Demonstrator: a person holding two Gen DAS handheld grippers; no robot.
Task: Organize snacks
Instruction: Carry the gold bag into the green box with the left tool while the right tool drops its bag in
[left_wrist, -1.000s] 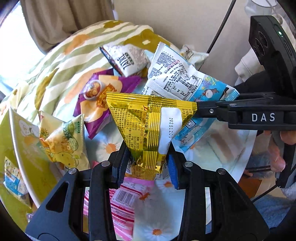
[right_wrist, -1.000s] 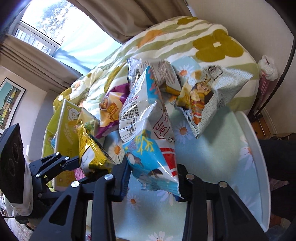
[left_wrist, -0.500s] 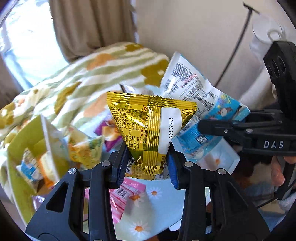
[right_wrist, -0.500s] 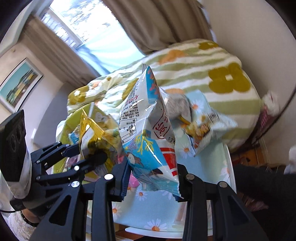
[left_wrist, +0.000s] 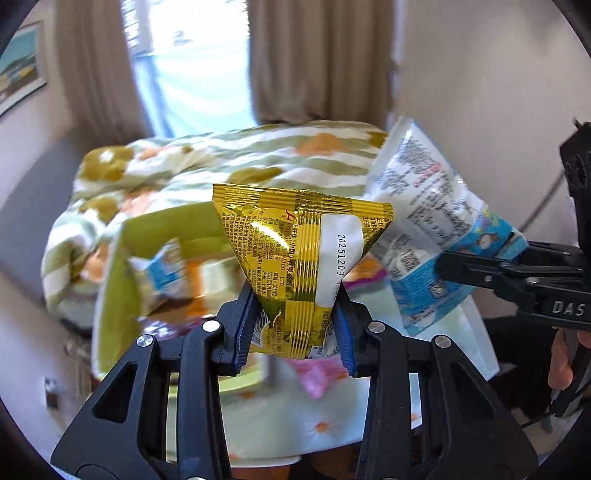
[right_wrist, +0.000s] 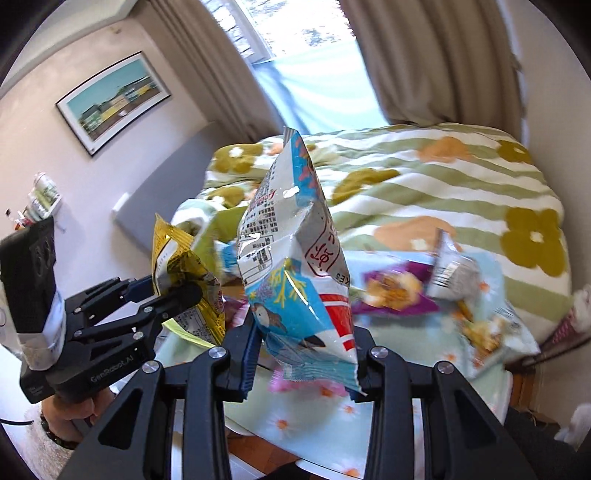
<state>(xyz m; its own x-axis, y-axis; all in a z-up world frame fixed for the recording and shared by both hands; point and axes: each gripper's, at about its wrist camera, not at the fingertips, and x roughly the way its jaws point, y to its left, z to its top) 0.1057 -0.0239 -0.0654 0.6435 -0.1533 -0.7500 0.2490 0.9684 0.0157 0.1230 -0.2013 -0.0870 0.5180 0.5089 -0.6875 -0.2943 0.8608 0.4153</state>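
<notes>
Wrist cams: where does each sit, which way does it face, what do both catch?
Left wrist: on the left gripper, looking along its fingers at the gold packet they clamp; bed beyond.
Right wrist: on the right gripper, clamping the blue bag; a hand shows lower left.
Shared: both packets, bed, curtained window.

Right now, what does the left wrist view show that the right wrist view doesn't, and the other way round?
Only the left wrist view shows the date stamp on the gold packet in the left tool.

Only the right wrist view shows the framed picture and the purple packet on the table.

Both show the blue-and-white bag in the right tool, the flowered bedspread and the curtains.
</notes>
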